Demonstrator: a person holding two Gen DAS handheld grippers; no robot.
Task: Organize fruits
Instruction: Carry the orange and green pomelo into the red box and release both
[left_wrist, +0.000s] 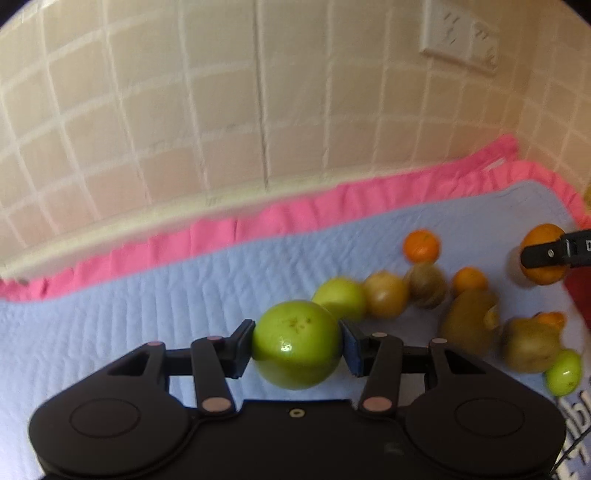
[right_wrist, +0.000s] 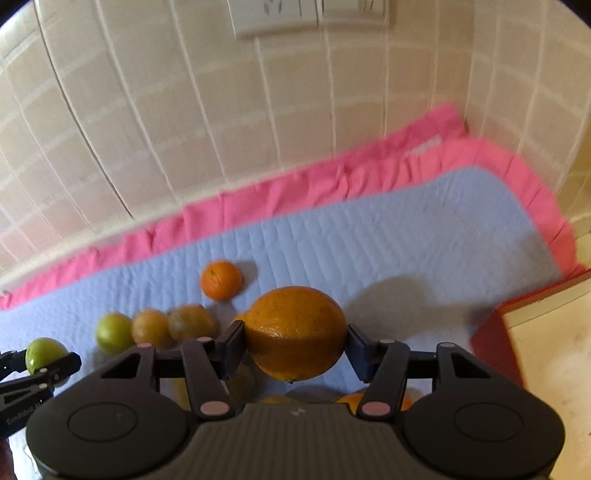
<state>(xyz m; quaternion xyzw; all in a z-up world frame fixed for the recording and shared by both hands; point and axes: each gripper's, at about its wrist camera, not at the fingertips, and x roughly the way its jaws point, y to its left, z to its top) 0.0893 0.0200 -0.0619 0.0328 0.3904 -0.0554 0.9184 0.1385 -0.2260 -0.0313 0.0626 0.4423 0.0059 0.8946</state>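
My left gripper (left_wrist: 297, 345) is shut on a green apple (left_wrist: 297, 343) and holds it above the blue quilted mat (left_wrist: 147, 314). My right gripper (right_wrist: 293, 341) is shut on a large orange (right_wrist: 295, 332), also lifted over the mat (right_wrist: 406, 236). In the left wrist view the right gripper (left_wrist: 554, 254) holds that orange (left_wrist: 543, 236) at the far right. In the right wrist view the left gripper (right_wrist: 48, 363) with its green apple (right_wrist: 42, 352) shows at the far left. A cluster of fruit lies on the mat: a green apple (left_wrist: 341, 297), brownish fruits (left_wrist: 386, 293), small oranges (left_wrist: 421, 245), a small green fruit (left_wrist: 563, 371).
A pink cloth (left_wrist: 258, 221) lies under the mat along the tiled wall (left_wrist: 221, 92). A wall socket plate (left_wrist: 461, 33) is at the upper right. A red-edged pale board or box (right_wrist: 546, 350) sits at the right of the mat.
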